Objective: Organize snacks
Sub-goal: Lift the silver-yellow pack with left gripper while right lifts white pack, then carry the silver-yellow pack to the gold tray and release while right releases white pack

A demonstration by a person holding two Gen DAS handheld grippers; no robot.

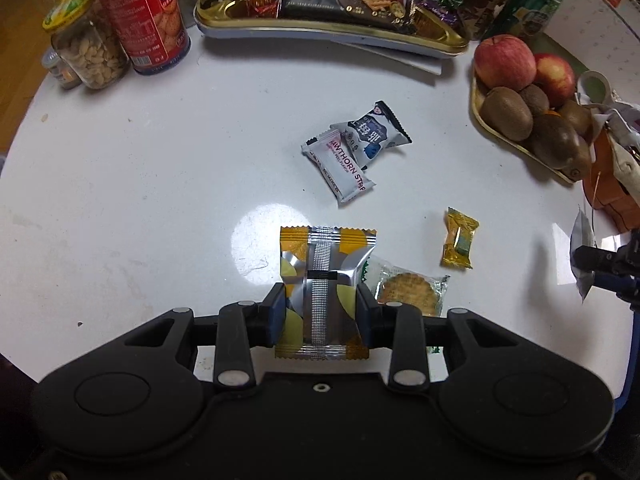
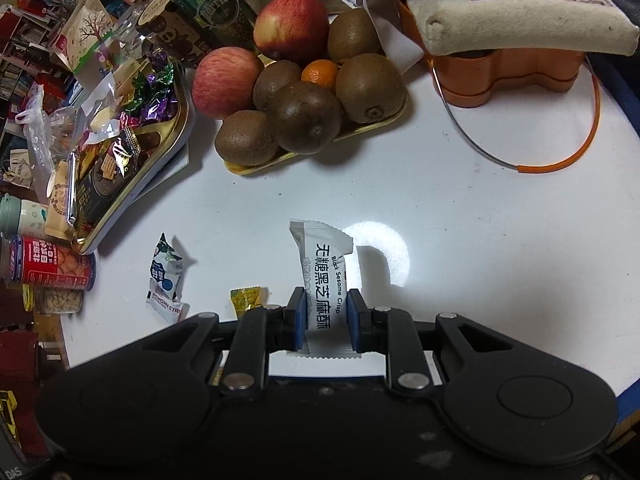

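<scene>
At far left a peanut jar [image 1: 89, 54] stands beside a red biscuit can [image 1: 141, 12]. The gold tray [image 1: 328, 30] holds mixed packets; the fruit tray [image 1: 516, 146] holds apples and kiwis. The left gripper [image 1: 321, 314] clamps a yellow-silver packet [image 1: 326, 280], half hiding a round cracker [image 1: 410, 288]. The right gripper [image 2: 326, 318] clamps a sesame crisp packet [image 2: 322, 280] whose near end is cut off.

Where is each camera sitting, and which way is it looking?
Left wrist: sits behind the left tongs, which grip a yellow-silver packet; it looks over the table toward the gold tray.
Right wrist: sits behind the right tongs, which grip a sesame crisp packet; it faces the fruit.
Both show the hawthorn strip.
</scene>
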